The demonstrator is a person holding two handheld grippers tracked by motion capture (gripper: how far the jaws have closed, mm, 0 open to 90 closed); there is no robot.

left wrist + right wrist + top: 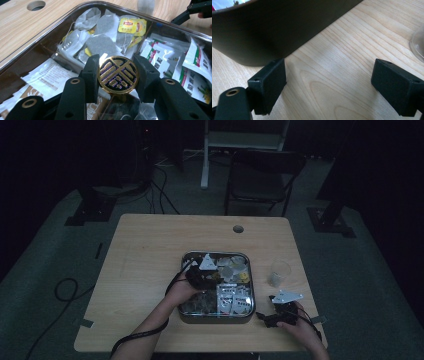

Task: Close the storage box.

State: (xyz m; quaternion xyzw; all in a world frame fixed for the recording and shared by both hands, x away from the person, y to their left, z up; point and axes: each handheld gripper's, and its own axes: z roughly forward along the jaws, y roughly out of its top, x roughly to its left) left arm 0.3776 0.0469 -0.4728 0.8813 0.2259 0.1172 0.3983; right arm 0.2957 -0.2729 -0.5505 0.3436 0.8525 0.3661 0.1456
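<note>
My left gripper (117,75) is clamped on the round gold-and-black disc (118,75) over the tray (62,23) of tea bags (100,45), so I'd carry it level, while the right gripper (328,82) rests released on the desk (352,50).

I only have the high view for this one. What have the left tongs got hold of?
Observer: The left tongs are shut on a round gold-and-black disc.
Operator: What lies beyond it?
Observer: Tea bags with yellow tags, heaped in one compartment.
Operator: And the right tongs?
Observer: The right tongs are open, with bare table between them, beside the dark wall of the tray.
</note>
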